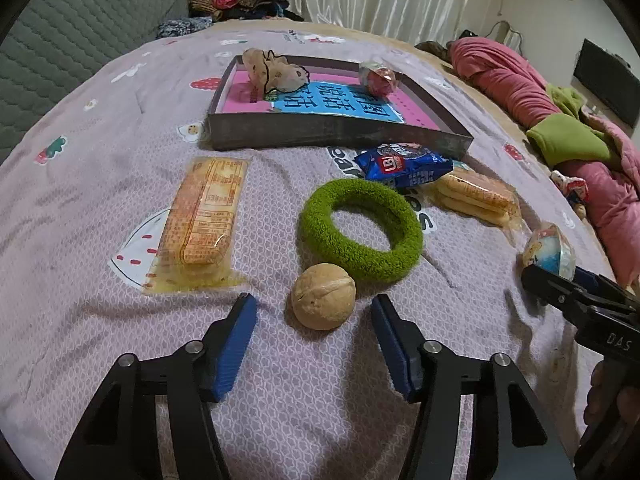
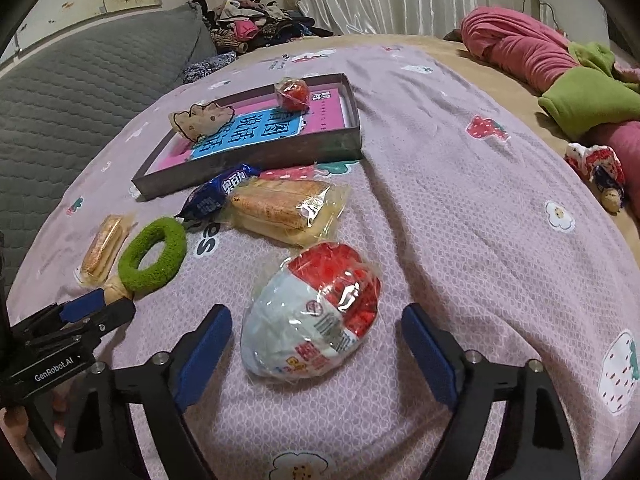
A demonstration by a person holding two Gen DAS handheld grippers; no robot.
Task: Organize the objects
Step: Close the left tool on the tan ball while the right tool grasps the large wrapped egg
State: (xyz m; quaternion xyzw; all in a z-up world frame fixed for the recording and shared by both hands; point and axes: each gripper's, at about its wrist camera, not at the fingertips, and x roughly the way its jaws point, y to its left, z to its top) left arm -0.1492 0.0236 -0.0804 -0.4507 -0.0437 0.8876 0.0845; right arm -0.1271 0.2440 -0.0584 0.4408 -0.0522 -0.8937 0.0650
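Left claw spread around walnut, untouched: hard, round, rolls, so pinch mid-sides. Right claw spread around crinkly-wrapped egg: light, slippery.

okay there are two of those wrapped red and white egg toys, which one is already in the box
The smaller-looking wrapped egg at the far corner of the box. The other egg lies on the bedsheet between the right gripper fingers, outside the box.

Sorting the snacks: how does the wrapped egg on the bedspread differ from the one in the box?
The wrapped egg on the bedspread lies between the right gripper's open fingers; the egg in the box sits at a far corner. The first shows red and white, the second mostly red. Both wear crinkly clear wrap.
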